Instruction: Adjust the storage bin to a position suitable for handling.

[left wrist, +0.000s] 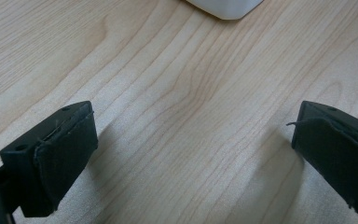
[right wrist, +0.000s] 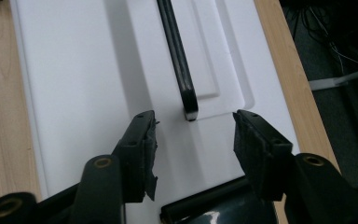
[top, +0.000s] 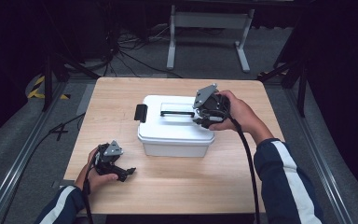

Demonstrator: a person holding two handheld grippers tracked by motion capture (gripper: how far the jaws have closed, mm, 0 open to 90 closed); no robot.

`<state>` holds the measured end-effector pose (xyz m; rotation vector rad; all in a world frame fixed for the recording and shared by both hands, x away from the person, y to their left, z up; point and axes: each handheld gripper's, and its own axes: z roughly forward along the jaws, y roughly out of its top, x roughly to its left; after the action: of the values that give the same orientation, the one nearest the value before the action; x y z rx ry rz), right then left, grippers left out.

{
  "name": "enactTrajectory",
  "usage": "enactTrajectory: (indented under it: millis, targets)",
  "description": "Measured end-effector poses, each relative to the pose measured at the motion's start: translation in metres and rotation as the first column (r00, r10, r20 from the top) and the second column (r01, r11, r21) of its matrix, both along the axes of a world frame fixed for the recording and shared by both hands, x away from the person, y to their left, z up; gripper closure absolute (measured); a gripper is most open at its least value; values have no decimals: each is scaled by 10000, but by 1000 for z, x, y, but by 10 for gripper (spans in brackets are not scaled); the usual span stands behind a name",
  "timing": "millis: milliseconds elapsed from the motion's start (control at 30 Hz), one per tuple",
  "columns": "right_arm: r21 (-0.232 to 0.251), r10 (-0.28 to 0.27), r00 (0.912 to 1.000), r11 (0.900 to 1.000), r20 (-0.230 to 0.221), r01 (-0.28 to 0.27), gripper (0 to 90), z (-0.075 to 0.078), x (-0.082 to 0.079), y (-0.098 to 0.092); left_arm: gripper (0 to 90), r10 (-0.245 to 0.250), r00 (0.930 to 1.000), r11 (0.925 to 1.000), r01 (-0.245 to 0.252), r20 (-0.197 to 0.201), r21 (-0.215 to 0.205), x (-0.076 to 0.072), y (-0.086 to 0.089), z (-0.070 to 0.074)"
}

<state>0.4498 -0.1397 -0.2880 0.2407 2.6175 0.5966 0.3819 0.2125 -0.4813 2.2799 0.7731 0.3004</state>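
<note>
My right gripper [top: 204, 114] hovers over the right end of the white box [top: 175, 135] mid-table, jaws half spread either side of the black lid handle [right wrist: 177, 60] — pinching nothing, and apparently just short of it. My left gripper [top: 121, 171] rests low by the near left edge of the pale wooden table [top: 177, 186], jaws wide and empty — dark room, grey floor and cables beyond.

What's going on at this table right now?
A person holds a gripper in each hand at a wooden table. The right gripper hovers over the lid of a white box, jaws apart and lined up with the end of its black handle, nothing between them. The left gripper rests open near the front edge of the table, apart from the box.
</note>
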Motion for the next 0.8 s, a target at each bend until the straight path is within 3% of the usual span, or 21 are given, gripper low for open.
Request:
enactTrajectory:
  millis: [167, 467, 800]
  targets:
    - [-585, 130, 9999, 9982, 5, -129, 532, 3, 2, 8, 6, -5, 10000, 10000, 5, -2, 6, 0, 0, 0]
    - [-1003, 368, 9993, 9943, -47, -371, 603, 10, 8, 24, 7, 0, 10000, 10000, 0, -1, 2, 0, 0, 0]
    - [-1390, 635, 9979, 9882, -148, -650, 702, 3, 9, 47, 6, -4, 10000, 10000, 4, -4, 7, 0, 0, 0]
